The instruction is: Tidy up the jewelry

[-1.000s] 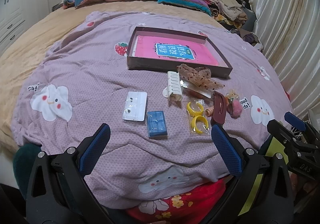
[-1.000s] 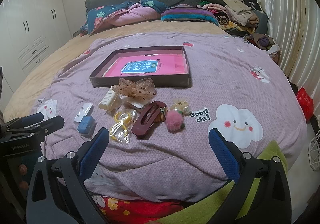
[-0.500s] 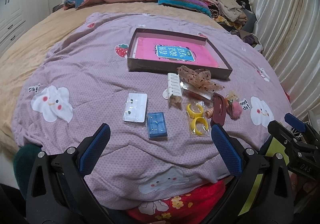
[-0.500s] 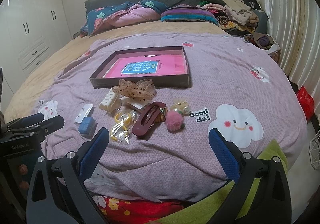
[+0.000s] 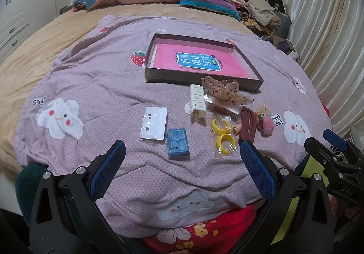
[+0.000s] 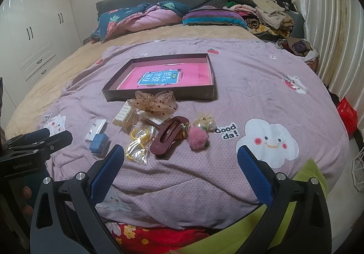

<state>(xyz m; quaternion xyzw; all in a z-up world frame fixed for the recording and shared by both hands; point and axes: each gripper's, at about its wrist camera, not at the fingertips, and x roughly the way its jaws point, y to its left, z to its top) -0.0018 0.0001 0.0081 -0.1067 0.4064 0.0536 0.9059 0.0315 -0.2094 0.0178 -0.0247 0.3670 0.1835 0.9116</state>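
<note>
A shallow dark box point(image 5: 200, 76) point(image 6: 159, 95) with a pink booklet inside lies on the purple quilt. In front of it lie a mesh bow point(image 5: 224, 90) point(image 6: 154, 100), a white comb clip point(image 5: 198, 100), yellow hoops in a bag point(image 5: 223, 133) point(image 6: 137, 143), a maroon hair clip point(image 5: 248, 125) point(image 6: 168, 138), a pink pompom point(image 6: 198, 138), a blue box point(image 5: 178, 143) point(image 6: 98, 141) and a white earring card point(image 5: 153, 123). My left gripper point(image 5: 179, 165) is open above the near quilt edge, empty. My right gripper point(image 6: 180, 167) is open and empty.
The bed has a tan blanket point(image 5: 56, 33), pillows point(image 6: 141, 17) and a clothes pile point(image 6: 270, 15) at the back. Curtains point(image 6: 329, 26) hang on the right, a wardrobe point(image 6: 31, 31) stands on the left. A red bag point(image 6: 345, 115) sits beside the bed.
Both views have shifted very slightly; nothing on the quilt has moved and both grippers stay open.
</note>
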